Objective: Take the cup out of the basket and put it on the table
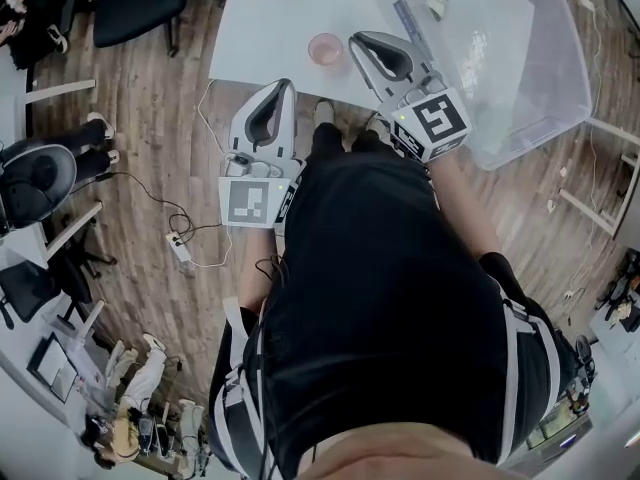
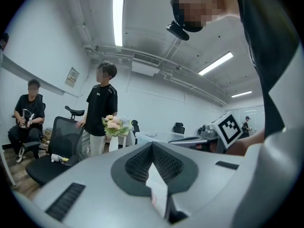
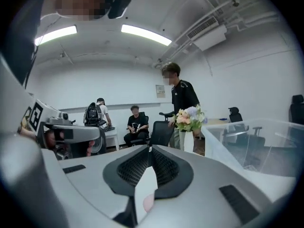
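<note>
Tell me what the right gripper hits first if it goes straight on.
Likely nothing near: the right gripper points level over the white table, passing above the pink cup beside its tips. Height is unclear, so it might graze the cup.

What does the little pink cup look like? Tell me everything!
The cup is small, round and pink, and looks like see-through plastic. It stands upright, mouth up, on the white table near its front edge, outside the clear basket. Only the table touches it; the right gripper is just beside it.
</note>
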The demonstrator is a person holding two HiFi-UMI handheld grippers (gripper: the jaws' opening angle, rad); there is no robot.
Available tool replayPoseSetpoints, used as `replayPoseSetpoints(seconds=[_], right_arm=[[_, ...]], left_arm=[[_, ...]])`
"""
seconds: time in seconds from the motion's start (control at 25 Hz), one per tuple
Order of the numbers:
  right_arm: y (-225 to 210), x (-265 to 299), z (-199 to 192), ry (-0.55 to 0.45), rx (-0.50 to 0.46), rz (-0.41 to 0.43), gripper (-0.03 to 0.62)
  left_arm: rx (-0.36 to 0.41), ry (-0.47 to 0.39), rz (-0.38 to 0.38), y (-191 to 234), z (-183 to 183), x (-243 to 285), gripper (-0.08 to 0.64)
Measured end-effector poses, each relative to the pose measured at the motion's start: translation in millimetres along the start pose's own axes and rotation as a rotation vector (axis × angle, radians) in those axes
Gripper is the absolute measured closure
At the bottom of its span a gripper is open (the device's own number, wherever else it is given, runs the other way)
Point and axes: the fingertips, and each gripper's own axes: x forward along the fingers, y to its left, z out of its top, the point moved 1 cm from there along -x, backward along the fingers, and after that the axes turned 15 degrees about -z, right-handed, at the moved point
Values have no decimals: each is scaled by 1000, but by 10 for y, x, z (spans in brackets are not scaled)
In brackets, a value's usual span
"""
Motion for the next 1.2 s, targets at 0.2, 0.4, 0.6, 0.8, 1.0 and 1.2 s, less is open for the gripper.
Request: replayPoseSetpoints(seconds=[0.2, 0.4, 0.6, 0.8, 1.0, 1.2], right_arm=[[-2, -393, 105, -64, -9, -12, 557], [-53, -538, 153, -77, -16, -51, 557], [-172, -692, 336, -129, 23, -87, 557], [-289, -815, 380, -142, 34, -114, 557], [-391, -923, 445, -161, 44, -135, 557], [-501, -1010, 492, -171, 58, -158, 557]], left_arm=[[28, 20, -47, -133, 0, 188, 541], [-4, -17, -90, -161, 74, 347, 541], [21, 8, -123, -249, 64, 504, 541], [26, 17, -152, -343, 40, 652, 541], [28, 25, -176, -402, 14, 784, 541], [32, 29, -209, -485, 21, 941, 541]])
